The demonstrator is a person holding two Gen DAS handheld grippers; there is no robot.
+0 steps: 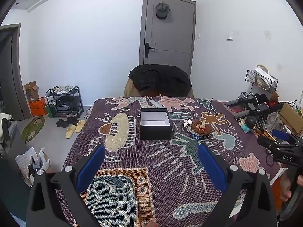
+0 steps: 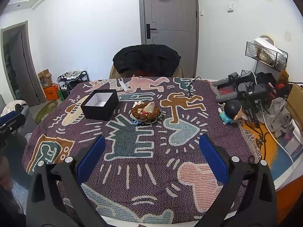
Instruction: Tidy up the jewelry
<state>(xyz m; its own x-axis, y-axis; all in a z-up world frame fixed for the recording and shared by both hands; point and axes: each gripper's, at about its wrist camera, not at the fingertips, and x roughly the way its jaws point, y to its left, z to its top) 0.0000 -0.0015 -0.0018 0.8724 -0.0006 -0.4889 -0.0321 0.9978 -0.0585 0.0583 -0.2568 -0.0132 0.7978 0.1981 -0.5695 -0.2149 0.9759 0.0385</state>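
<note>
I hold my left hand-held gripper [image 1: 151, 162] and right hand-held gripper [image 2: 152, 151] above the desk [image 2: 132, 170], jaws spread wide, empty. The jewelry pile [image 2: 145, 111] sits just beside the open black box [image 2: 100, 106]. Tangled beads could snag and drag neighbours.

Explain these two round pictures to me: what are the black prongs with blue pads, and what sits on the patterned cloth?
Each picture comes from a camera on a hand-held gripper, looking along its two fingers. The left gripper and right gripper are both open, holding nothing. On the woven cartoon-figure tablecloth sits an open black box with a white inside, empty as far as shown. Beside it lies a pile of brown beaded jewelry, not yet sorted.
</note>
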